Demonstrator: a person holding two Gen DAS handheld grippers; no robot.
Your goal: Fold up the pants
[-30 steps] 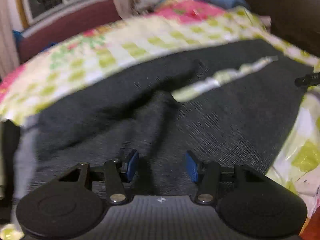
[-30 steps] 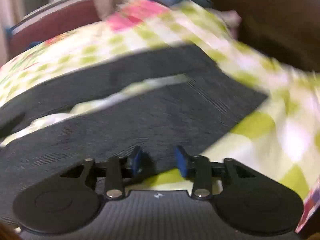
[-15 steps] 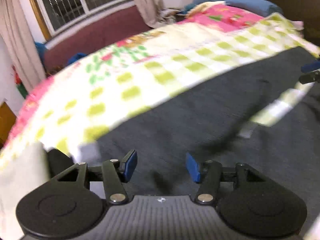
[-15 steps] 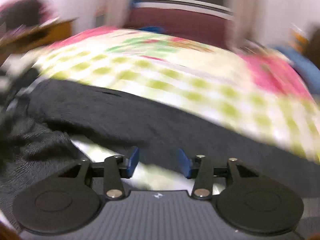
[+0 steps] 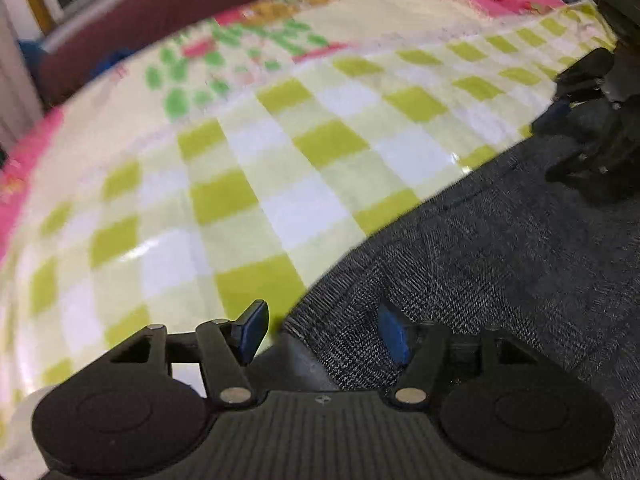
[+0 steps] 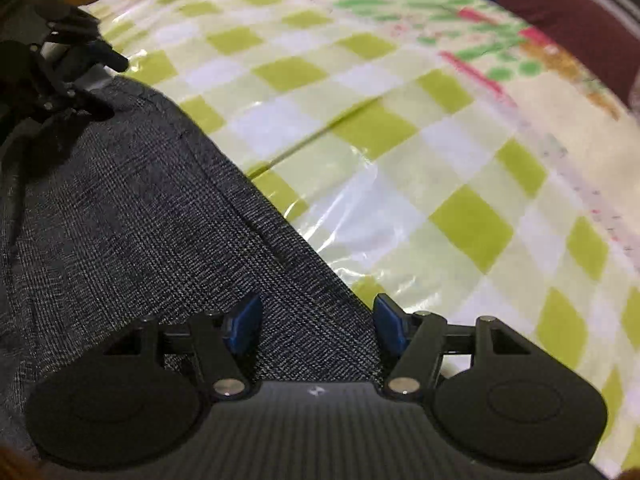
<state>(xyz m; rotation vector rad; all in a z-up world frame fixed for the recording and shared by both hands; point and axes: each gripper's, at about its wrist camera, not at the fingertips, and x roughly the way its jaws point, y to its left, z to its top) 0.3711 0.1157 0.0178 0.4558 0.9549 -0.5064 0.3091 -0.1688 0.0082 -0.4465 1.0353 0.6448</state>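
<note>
Pants of dark grey woven cloth lie spread flat on a bed, on top of a glossy bedcover checked in lime green and white. In the left wrist view the cloth fills the lower right, its straight edge running up toward the right, and one corner sits between the blue pads of the left hand-held gripper. Those jaws are opening and press on nothing: the left pad hangs over the bedcover, the right pad over the cloth. In the right wrist view the pants fill the lower left, a stitched seam running along their edge, and that edge passes between the pads of the right hand-held gripper. Its jaws are opening too, with cloth between them but not pinched. Each view shows the other hand-held gripper at the far end of the same edge, just above the cloth. Beyond the checks lies floral bedding in pink and green.
</note>
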